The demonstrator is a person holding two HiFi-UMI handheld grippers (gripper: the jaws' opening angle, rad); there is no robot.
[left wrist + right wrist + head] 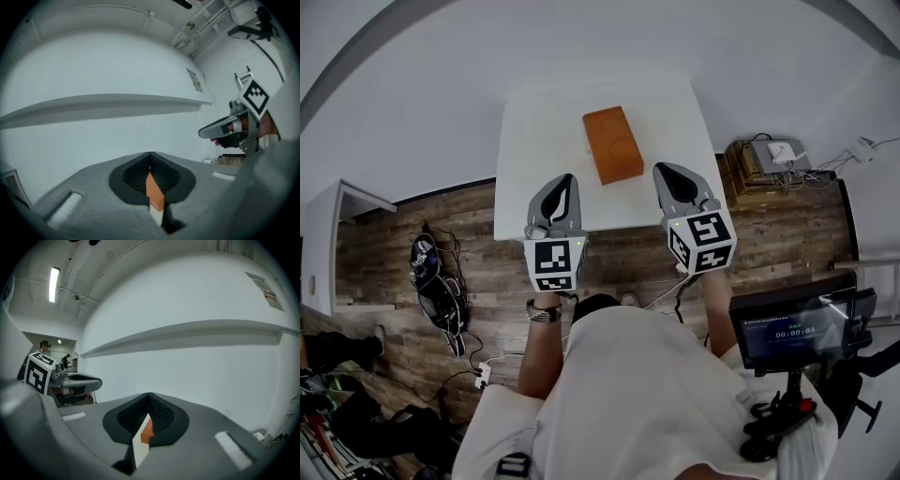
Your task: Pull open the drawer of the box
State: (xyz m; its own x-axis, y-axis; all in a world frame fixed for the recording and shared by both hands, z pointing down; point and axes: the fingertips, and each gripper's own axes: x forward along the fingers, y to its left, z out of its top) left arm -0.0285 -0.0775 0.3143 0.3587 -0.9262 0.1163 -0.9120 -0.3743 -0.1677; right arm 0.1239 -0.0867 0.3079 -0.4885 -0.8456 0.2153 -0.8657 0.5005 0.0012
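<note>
Hovering over the near edge of the table (521, 141), the left gripper (565, 180) points away from the person. Its jaws are closed tip to tip with nothing held. Its own view shows only a sliver of orange through the slot below the tips, so the box lies ahead and a little to its right.

The box (612, 143) sits flat mid-table, untouched. Its long axis runs away from the person, far end leaning slightly left. No handle or seam shows from above, so which end holds the drawer cannot be told.

The right gripper (661, 170) hangs about level with the left, jaws likewise pressed together and empty, with the box ahead and to its left.

The box lies between the two grippers, apart from both. The right tip looks slightly nearer its near end. Likely next: one gripper's jaws must open to take the drawer while the other steadies the box.
</note>
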